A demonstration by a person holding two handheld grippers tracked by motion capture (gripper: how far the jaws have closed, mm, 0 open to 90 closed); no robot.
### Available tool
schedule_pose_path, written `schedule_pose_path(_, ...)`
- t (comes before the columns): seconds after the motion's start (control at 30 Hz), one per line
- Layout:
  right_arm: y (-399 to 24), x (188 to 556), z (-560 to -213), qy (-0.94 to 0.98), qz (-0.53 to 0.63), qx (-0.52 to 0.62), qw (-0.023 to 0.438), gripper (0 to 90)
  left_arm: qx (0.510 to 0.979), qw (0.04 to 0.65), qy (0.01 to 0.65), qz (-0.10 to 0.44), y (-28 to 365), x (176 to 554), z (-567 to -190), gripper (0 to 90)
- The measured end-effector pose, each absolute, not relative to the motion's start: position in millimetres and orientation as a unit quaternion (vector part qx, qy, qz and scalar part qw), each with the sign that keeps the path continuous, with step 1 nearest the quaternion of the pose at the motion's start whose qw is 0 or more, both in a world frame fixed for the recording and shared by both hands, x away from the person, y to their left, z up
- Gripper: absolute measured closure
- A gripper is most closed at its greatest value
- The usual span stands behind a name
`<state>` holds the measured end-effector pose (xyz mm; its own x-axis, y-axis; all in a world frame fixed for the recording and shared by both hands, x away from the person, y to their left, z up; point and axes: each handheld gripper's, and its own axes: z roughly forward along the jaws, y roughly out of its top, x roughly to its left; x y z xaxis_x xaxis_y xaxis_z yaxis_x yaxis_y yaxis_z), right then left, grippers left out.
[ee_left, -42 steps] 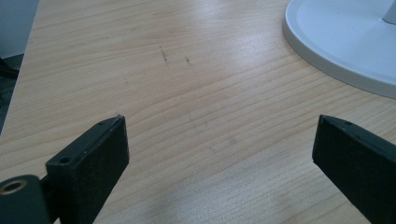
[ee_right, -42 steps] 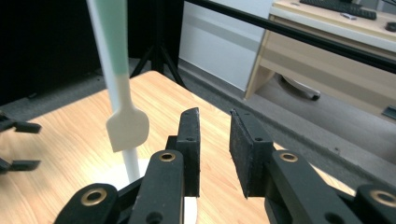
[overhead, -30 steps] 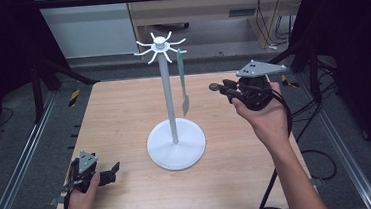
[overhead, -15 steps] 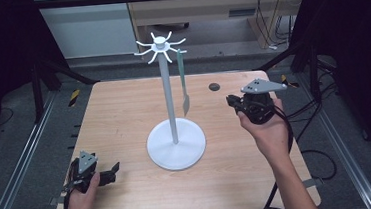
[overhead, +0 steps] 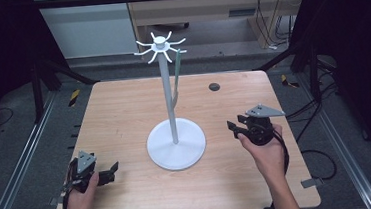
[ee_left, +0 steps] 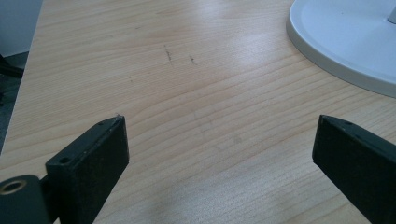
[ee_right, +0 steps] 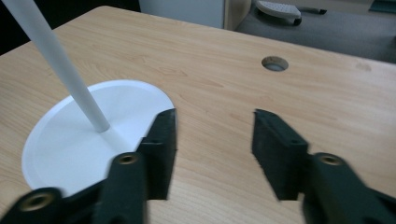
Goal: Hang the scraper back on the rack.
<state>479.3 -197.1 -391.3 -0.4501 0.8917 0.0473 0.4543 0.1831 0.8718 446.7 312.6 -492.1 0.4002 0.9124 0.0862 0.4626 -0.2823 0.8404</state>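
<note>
A white stand (overhead: 169, 100) with a round base (overhead: 176, 144) and spoked hooks at its top rises from the middle of the wooden table (overhead: 123, 104). A pale green utensil (overhead: 176, 82) hangs from one hook beside the pole. My right gripper (overhead: 234, 127) is held low over the table to the right of the base, open and empty; the right gripper view has the base (ee_right: 65, 140) and pole (ee_right: 60, 70) just left of its jaws (ee_right: 212, 135). My left gripper (overhead: 109, 171) rests near the table's front left corner, open wide with nothing between its fingers (ee_left: 88, 158).
A round cable hole (overhead: 214, 86) sits in the table at the back right, seen too as the hole (ee_right: 274, 63) beyond the right jaws. Metal rails run along both sides of the table. A white base edge (ee_left: 345, 46) lies at the upper right of the left gripper view.
My right gripper has come down and back toward the front of the table, from up near the hanging utensil to low beside the base. The left gripper has stayed put.
</note>
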Motion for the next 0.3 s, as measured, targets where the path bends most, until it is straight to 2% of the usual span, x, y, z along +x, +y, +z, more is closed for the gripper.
schedule_pose_path(0.03,-197.5,479.4,-402.1,0.725,0.439,0.471,0.246,33.0,0.745,0.381,0.462,0.294,312.6,446.7,-492.3,3.2)
schedule_pose_path(0.07,-197.5,479.4,-402.1,0.725,0.439,0.471,0.246,33.0,0.745,0.381,0.462,0.293,312.5,446.7,-492.4,3.2)
schedule_pose_path(0.13,-196.0,477.0,-417.7,0.719,0.429,0.478,0.265,19.7,0.745,0.381,0.463,0.293,312.4,446.7,-492.5,3.1)
schedule_pose_path(0.17,-196.0,477.0,-417.7,0.719,0.429,0.478,0.265,19.7,0.745,0.381,0.463,0.293,312.5,446.9,-492.6,3.1)
schedule_pose_path(0.2,-197.2,476.3,-427.8,0.712,0.435,0.486,0.260,11.3,0.744,0.381,0.464,0.291,312.7,447.2,-492.8,3.0)
schedule_pose_path(0.3,-198.2,474.8,-439.0,0.706,0.440,0.490,0.260,9.4,0.746,0.379,0.464,0.289,313.7,448.4,-493.3,3.0)
